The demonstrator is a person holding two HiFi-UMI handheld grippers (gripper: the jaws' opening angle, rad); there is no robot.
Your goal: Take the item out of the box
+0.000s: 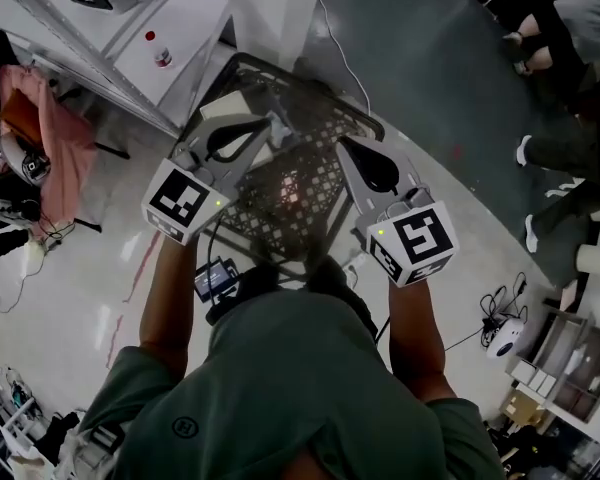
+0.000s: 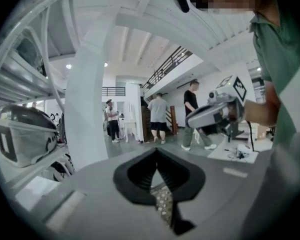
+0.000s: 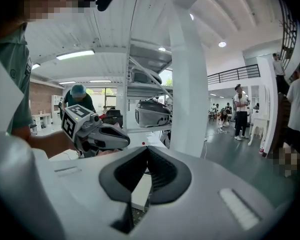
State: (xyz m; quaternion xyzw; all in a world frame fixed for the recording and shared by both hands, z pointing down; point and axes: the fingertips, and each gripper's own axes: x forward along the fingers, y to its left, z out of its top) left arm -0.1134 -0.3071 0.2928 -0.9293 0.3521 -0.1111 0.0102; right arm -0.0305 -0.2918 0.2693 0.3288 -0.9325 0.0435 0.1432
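Note:
A black lattice box [image 1: 315, 183] stands on the floor below me, and both grippers hover over it. What lies inside is dim; a faint reddish patch [image 1: 292, 194] shows through the mesh and a pale flat piece [image 1: 223, 107] sits at its far left corner. My left gripper [image 1: 270, 124] is over the box's left side, jaws together, nothing between them. My right gripper [image 1: 344, 144] is over the right side, also shut and empty. In the left gripper view the jaws [image 2: 156, 152] meet at the tip, with lattice [image 2: 163, 206] below. The right gripper view shows closed tips [image 3: 147, 149] too.
A white pillar [image 1: 276, 8] rises just behind the box, with a metal shelf rack [image 1: 90, 38] to its left. Cables and a white device [image 1: 504, 338] lie on the floor at right. Seated people's feet [image 1: 528, 150] are at far right; several people stand in the hall [image 2: 159, 116].

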